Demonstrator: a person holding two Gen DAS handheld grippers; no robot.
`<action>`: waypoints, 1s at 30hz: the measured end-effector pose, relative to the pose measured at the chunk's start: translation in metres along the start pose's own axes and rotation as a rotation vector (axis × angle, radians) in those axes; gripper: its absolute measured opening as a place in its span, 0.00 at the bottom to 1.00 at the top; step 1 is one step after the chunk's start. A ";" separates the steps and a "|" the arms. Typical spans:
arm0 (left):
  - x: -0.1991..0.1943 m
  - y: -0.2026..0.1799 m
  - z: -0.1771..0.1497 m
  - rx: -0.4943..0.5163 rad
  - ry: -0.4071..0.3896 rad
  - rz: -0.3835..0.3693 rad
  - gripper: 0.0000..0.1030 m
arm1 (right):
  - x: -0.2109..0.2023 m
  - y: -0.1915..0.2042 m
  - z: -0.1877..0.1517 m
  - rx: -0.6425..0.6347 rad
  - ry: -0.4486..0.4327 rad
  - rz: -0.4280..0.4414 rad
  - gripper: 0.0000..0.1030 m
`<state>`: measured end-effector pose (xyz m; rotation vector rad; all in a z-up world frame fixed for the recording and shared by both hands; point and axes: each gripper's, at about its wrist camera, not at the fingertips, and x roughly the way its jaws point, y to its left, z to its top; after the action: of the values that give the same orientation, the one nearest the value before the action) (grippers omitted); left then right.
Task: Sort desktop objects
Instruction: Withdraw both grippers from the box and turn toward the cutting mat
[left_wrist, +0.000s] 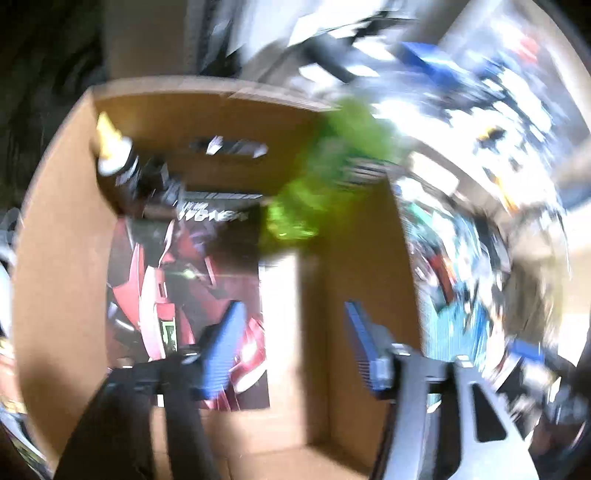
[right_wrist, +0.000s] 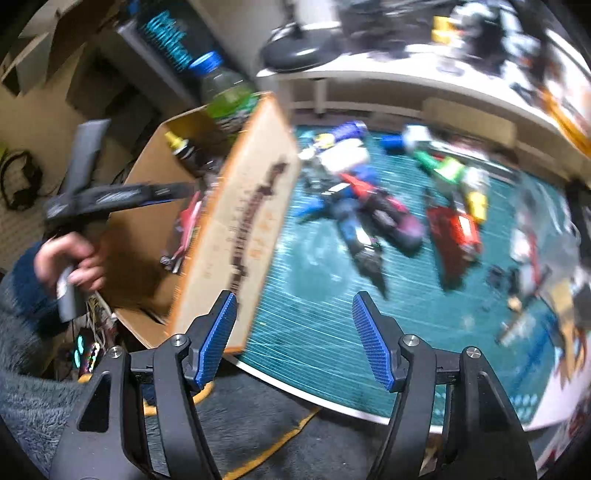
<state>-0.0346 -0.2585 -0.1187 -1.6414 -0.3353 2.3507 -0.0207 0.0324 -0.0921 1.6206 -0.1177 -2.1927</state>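
My left gripper (left_wrist: 293, 310) is open above an open cardboard box (left_wrist: 62, 258), with nothing between its blue pads. A blurred green bottle (left_wrist: 325, 177) is at the box's far right corner, clear of the fingers. In the right wrist view the same bottle (right_wrist: 227, 96) has a blue cap, and its lower part is hidden behind the box's flap (right_wrist: 236, 221). My right gripper (right_wrist: 295, 299) is open and empty over the near edge of a teal cutting mat (right_wrist: 314, 332). Toy robots lie on the mat, one blue, white and red (right_wrist: 351, 184), another green, yellow and red (right_wrist: 454, 192).
Inside the box lie a flat package printed with a red robot (left_wrist: 177, 288) and a small yellow-capped bottle (left_wrist: 110, 147). A hand (right_wrist: 70, 266) holds the other tool left of the box. A white shelf (right_wrist: 406, 77) crowded with items runs behind the mat. More small parts lie at the mat's right end.
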 end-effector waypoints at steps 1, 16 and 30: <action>-0.007 -0.008 -0.004 0.038 -0.012 0.017 0.73 | -0.005 -0.009 -0.004 0.014 -0.005 -0.003 0.61; 0.008 -0.154 -0.045 -0.171 -0.028 0.146 0.93 | -0.047 -0.176 -0.060 -0.006 -0.001 0.059 0.74; 0.112 -0.238 0.012 -0.278 -0.032 0.040 1.00 | -0.059 -0.279 -0.105 0.065 0.098 0.060 0.74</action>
<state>-0.0647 0.0027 -0.1345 -1.7437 -0.6676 2.4522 0.0149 0.3270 -0.1576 1.7341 -0.2079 -2.0803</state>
